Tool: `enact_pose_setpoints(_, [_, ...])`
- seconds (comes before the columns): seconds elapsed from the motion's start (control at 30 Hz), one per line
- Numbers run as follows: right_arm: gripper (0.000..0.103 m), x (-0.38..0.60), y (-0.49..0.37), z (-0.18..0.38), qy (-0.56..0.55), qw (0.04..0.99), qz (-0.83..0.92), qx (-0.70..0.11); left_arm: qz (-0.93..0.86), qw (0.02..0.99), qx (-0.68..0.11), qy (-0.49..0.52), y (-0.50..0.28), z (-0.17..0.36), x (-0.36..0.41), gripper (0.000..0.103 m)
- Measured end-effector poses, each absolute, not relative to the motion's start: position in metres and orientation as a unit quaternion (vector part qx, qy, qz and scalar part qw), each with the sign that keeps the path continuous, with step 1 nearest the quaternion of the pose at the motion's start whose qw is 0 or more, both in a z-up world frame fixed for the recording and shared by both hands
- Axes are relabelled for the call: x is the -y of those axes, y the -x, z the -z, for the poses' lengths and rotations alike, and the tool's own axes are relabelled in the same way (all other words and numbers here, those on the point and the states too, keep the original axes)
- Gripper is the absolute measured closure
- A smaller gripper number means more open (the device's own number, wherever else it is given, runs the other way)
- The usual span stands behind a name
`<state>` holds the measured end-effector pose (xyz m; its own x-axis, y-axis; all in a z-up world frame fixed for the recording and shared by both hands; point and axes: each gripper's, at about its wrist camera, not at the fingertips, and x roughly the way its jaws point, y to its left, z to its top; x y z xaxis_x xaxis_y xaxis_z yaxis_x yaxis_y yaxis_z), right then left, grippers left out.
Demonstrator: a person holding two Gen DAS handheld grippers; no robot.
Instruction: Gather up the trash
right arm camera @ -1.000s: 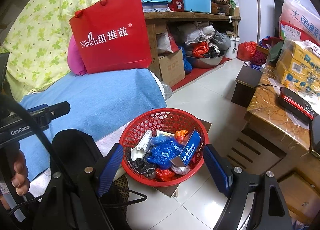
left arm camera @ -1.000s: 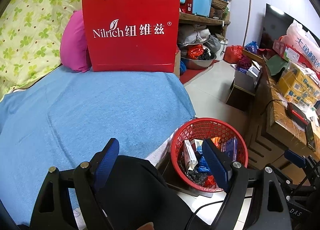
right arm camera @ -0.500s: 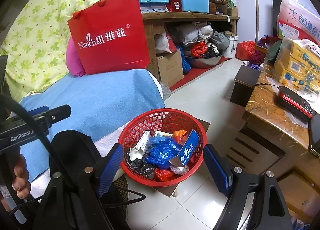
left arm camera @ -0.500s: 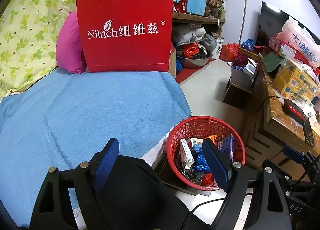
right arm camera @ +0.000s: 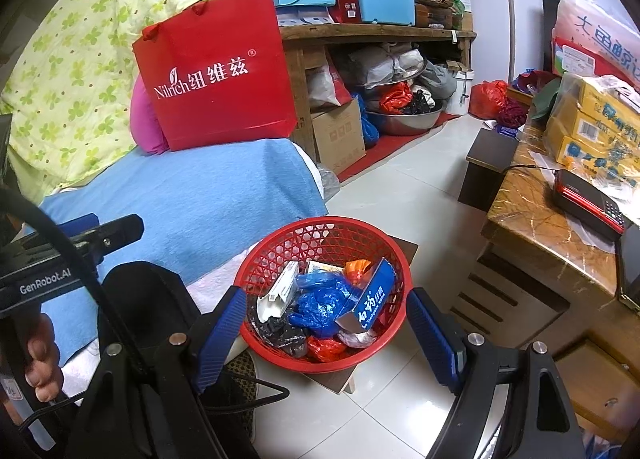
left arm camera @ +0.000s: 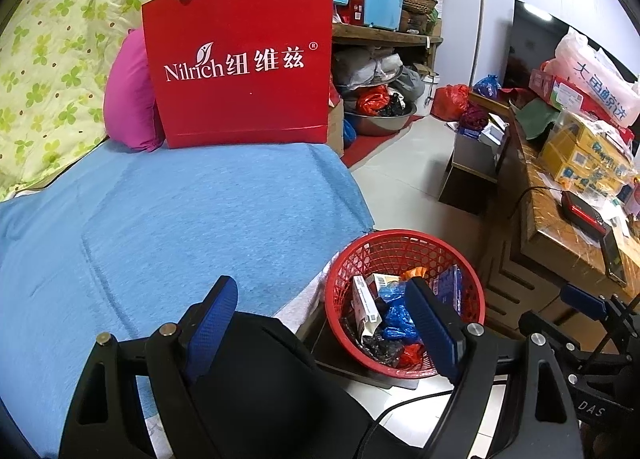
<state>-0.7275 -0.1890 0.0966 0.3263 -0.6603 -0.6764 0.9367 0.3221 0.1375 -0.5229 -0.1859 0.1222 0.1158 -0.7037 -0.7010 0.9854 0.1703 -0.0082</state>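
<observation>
1. Left wrist view: left tongs [left arm camera: 324, 315] spread wide, empty, above the blue bed [left arm camera: 180, 219]; red basket [left arm camera: 400, 247] of trash [left arm camera: 394, 317] on the floor beside the bed.
2. Right wrist view: right tongs [right arm camera: 326, 325] spread wide, empty, framing the red basket [right arm camera: 320, 229]; trash [right arm camera: 320, 301] lies inside.

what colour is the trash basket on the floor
Red, with an open lattice wall; the trash basket shows best in the right wrist view.

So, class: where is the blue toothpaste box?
In the right wrist view, the blue toothpaste box leans in the red basket's right side, beside the blue plastic bag.
</observation>
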Motion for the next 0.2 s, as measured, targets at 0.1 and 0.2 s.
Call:
enact_pose_setpoints(0.1, [0.019, 0.1885, 0.7276, -0.0969, -0.265, 0.77, 0.519, -0.261, 0.603, 0.704, -0.289, -0.24, 0.5249, -0.1226, 0.1851, 0.016])
enact_pose_setpoints(0.2, [0.019, 0.1862, 0.7289, -0.0979, -0.266, 0.768, 0.522, -0.26, 0.606, 0.7, -0.289, -0.242, 0.5278, -0.122, 0.1856, 0.016])
